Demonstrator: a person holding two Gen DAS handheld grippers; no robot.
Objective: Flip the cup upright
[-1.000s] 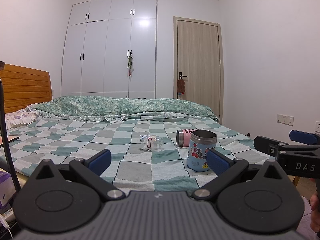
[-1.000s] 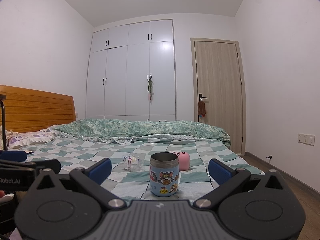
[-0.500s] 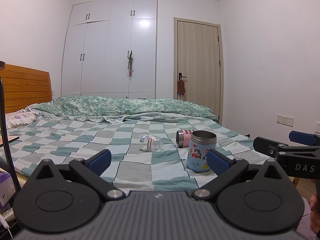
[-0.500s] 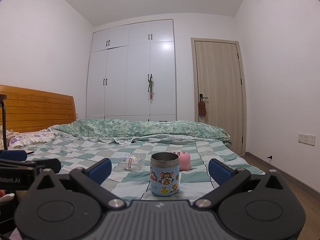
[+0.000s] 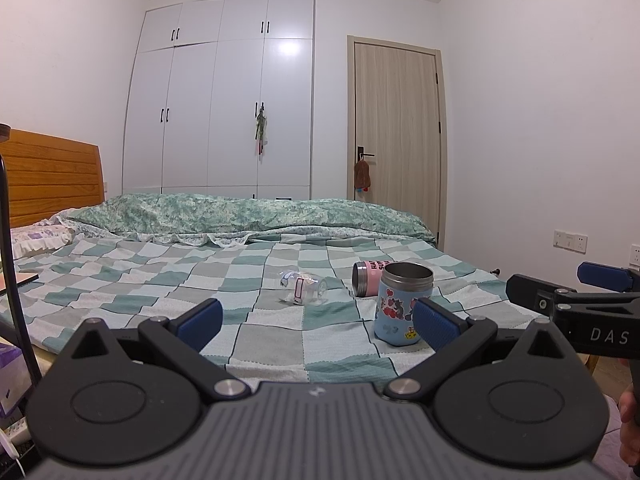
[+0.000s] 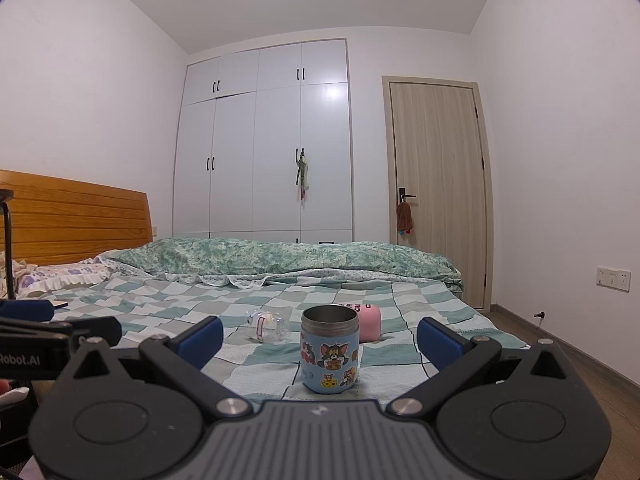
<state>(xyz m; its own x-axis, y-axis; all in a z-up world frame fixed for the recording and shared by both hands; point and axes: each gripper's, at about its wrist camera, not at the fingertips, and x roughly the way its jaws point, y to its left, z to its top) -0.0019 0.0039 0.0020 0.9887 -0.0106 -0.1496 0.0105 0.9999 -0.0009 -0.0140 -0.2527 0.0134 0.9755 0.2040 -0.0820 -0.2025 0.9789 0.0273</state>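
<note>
Three cups sit on the bed [image 6: 400,376]: the blue cup [image 6: 329,349] stands upright near the edge, while the pink cup [image 5: 369,279] and clear cup [image 5: 302,286] lie tipped behind. Both the left gripper [image 5: 316,316] and right gripper [image 6: 320,334] hang empty, jaws spread.

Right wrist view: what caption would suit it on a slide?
Open right claw faces an upright blue cartoon cup on the checkered bedspread; a pink cup lies tipped behind.

Blue cup [image 6: 329,350] stands upright on the bed [image 6: 404,360], between the spread-apart right gripper [image 6: 319,338] fingers.
</note>
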